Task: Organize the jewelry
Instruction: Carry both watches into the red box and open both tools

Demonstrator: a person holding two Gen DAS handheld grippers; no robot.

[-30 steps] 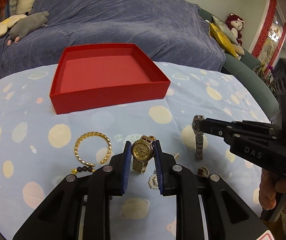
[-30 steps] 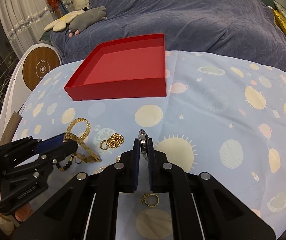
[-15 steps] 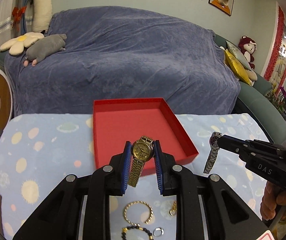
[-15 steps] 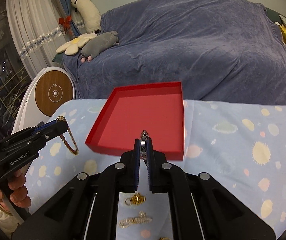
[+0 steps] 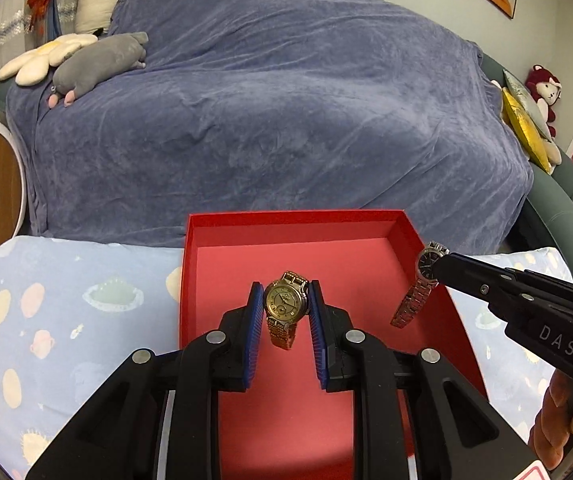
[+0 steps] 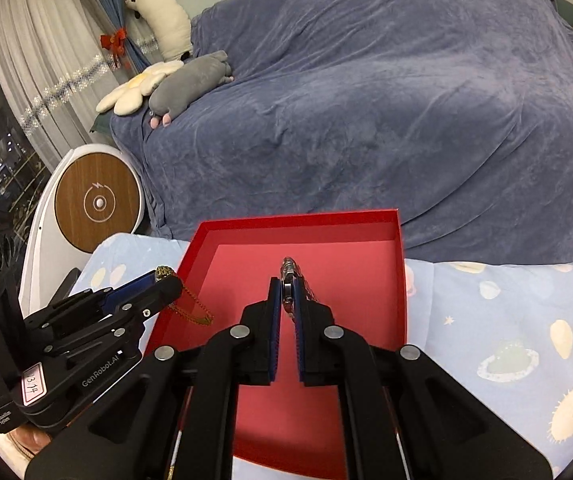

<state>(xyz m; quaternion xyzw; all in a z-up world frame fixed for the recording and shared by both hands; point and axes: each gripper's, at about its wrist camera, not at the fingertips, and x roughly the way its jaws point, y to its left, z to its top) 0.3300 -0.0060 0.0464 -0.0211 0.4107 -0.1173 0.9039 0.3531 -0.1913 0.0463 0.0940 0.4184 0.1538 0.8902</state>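
I am holding my left gripper (image 5: 282, 312) level and forward, pads clamping, my right gripper (image 6: 287, 300) alongside, pinching tight

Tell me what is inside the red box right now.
The red box shows only bare floor. The gold watch and silver watch hang above it in the hand-held grippers. The floor's near part is hidden behind them.

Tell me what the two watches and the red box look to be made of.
Gold watch, in the left claw: likely gold-toned polished metal; its link band glints.
Silver watch, in the right claw: likely steel, with a shiny grey link band and dark dial.
Red box: apparently matte cardboard, with thin flat walls, crisp corners and no shine.
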